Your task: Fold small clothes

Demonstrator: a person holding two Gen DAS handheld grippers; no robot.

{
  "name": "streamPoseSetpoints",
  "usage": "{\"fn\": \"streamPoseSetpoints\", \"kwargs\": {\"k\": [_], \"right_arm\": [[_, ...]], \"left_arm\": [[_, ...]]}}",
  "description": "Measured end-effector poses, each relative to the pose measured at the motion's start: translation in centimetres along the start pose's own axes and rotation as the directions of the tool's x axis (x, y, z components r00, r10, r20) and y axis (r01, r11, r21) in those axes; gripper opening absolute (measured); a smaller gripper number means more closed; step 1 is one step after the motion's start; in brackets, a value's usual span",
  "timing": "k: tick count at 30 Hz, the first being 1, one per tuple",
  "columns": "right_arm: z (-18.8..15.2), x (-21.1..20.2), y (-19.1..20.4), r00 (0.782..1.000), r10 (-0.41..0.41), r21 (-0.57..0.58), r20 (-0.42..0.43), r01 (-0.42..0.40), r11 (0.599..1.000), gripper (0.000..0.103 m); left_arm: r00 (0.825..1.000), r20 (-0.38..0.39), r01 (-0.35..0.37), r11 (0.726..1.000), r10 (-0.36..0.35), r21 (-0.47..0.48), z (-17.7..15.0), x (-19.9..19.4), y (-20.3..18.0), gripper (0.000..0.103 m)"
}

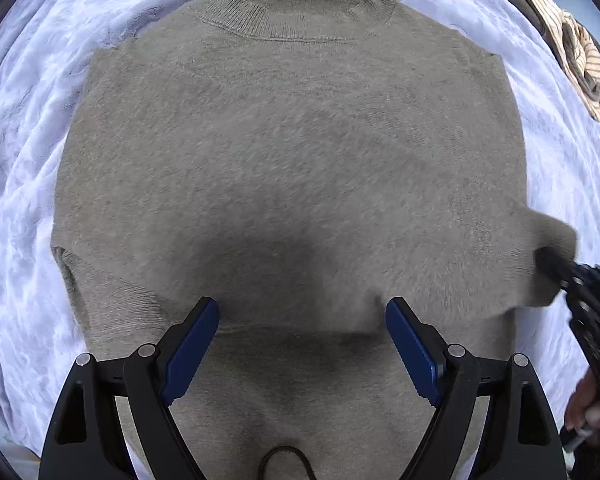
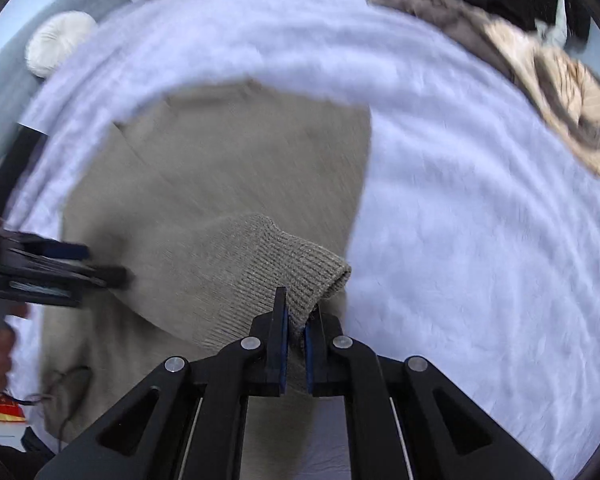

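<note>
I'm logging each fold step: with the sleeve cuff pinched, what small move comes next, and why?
Probably carry the ribbed cuff inward across the sweater: the right tool is shut on it, lifted, while the left tool hovers open above the body.

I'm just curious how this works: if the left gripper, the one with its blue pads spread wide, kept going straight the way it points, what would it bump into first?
Most likely the grey-brown sweater lying flat on the white blanket. The left gripper points down at its lower body with nothing in between; how far off the knit is remains unclear.

Black hand-held gripper (image 1: 302, 308), blue pads (image 1: 414, 350), silver screws (image 1: 456, 350)
</note>
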State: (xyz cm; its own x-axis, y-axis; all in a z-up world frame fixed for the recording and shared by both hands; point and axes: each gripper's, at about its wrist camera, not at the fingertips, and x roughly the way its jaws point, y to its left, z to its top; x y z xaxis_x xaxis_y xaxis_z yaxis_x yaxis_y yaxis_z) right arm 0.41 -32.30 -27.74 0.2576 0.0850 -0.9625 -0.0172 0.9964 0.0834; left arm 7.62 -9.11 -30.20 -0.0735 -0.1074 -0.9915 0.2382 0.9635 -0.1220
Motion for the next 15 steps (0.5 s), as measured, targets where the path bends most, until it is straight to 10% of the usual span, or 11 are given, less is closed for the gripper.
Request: {"fn": "streamPoseSetpoints", "kwargs": {"k": [3, 7, 15], "right_arm": [[-0.4, 2.3, -1.0, 0.996, -0.005, 0.04, -0.089, 0.008, 0.999, 0.015], [-0.2, 0.3, -2.0, 0.995, -0.083, 0.115, -0.055, 0.089, 0.989, 0.053], [0.4, -0.4, 1.5, 0.997, 0.071, 0.131, -0.034, -0.066, 0.989, 0.053]], "left_arm": [[1.0, 0.001, -0.006, 1.0, 0.006, -0.008, -0.3, 0.0, 0.7, 0.086], [1.0, 0.026, -0.006, 1.0, 0.007, -0.025, -0.1, -0.8, 2.2, 0.086], [0.995, 0.006, -0.095, 0.994, 0.095, -0.052, 1.5, 0.8, 4.3, 0.086]]}}
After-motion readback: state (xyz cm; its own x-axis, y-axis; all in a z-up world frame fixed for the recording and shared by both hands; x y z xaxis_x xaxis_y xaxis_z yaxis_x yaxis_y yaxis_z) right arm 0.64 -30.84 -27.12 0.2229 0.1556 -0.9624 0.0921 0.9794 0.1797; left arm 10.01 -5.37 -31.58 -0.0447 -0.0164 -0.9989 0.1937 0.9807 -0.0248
